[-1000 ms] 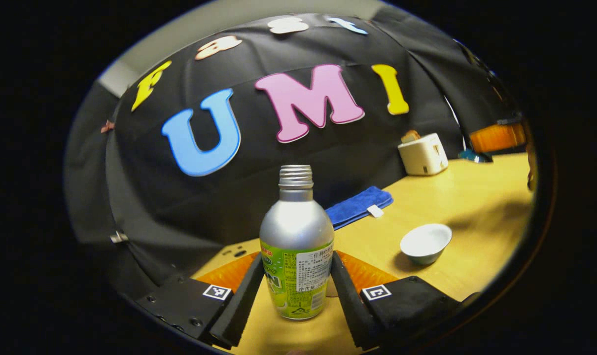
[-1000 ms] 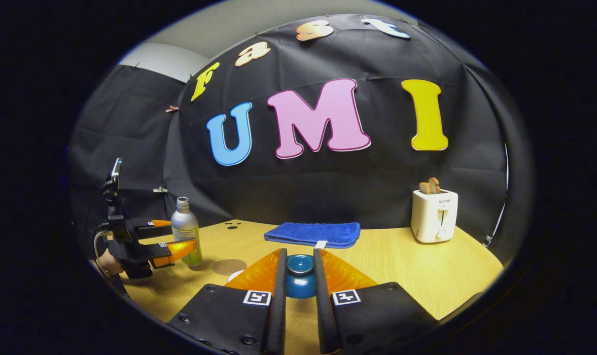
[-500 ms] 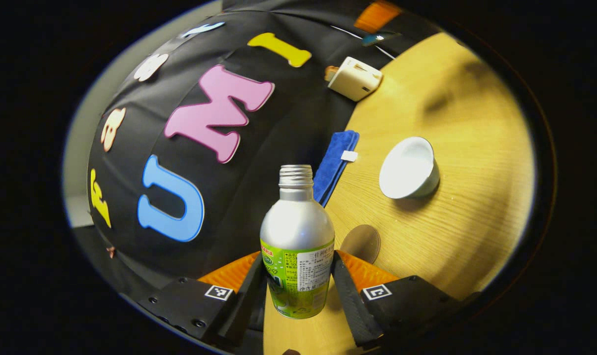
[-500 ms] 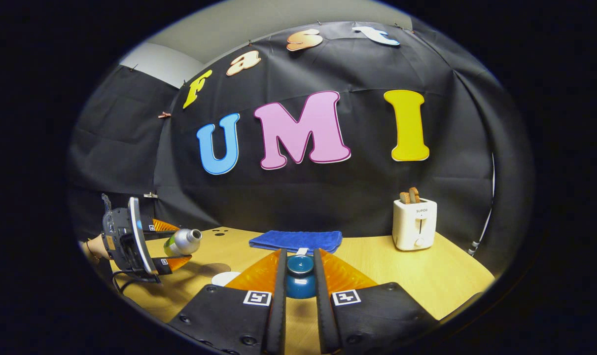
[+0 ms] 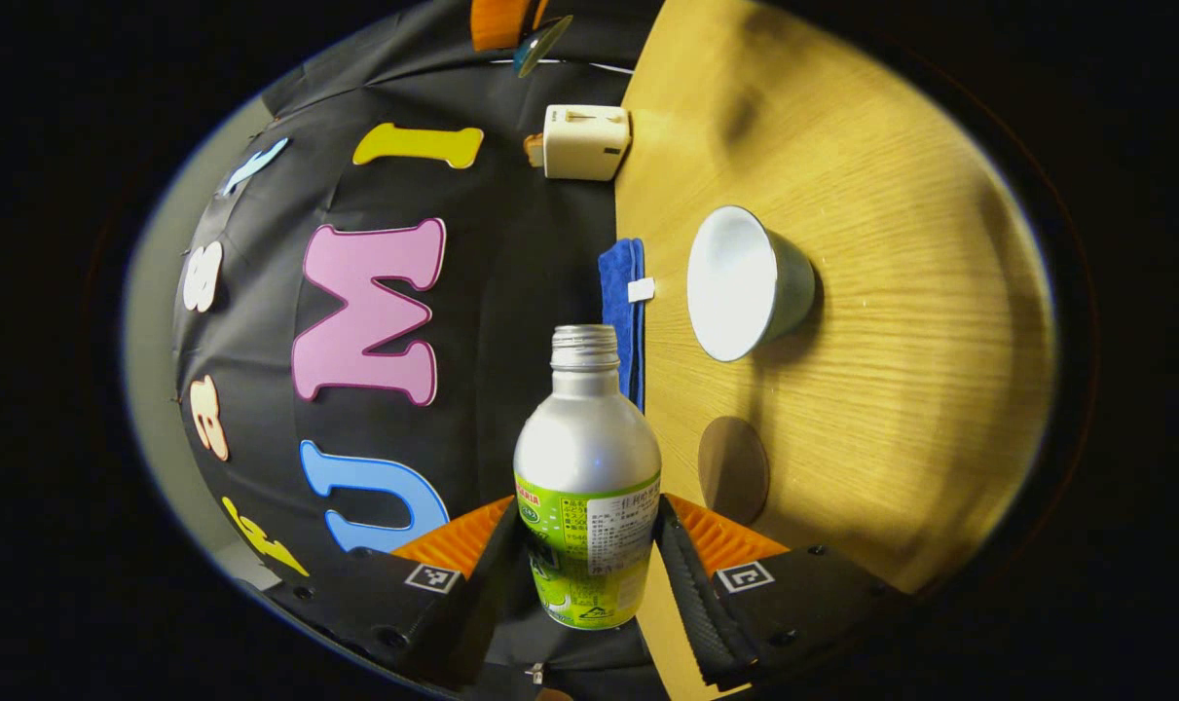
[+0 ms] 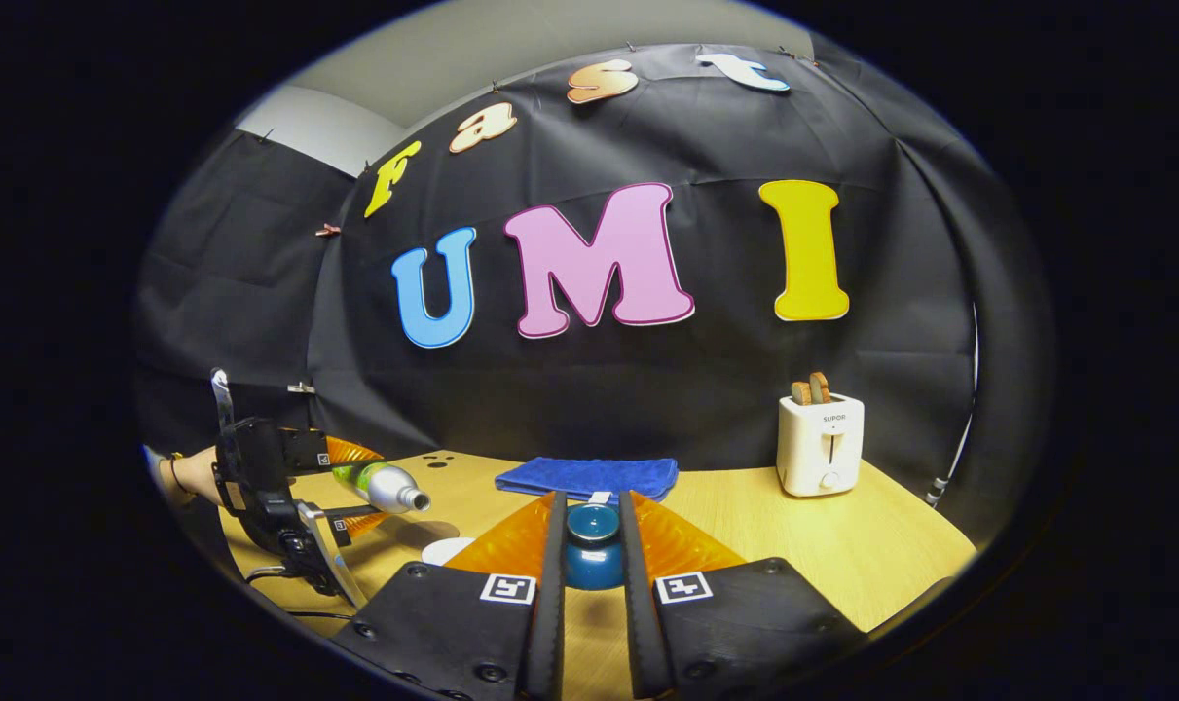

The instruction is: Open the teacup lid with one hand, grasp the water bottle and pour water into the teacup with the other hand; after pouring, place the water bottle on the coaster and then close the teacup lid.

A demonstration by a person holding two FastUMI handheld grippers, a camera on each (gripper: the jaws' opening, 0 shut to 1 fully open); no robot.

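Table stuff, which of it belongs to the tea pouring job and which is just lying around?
Part of the job: water bottle in the left gripper, white teacup, blue lid in the right gripper, round coaster.

Just lying about: blue towel, toaster.

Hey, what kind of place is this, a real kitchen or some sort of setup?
Probably a staged recording booth, not a real kitchen: black cloth wall hung behind a wooden table, with a few household props set out, such as a toaster, a folded blue towel and a white teacup.
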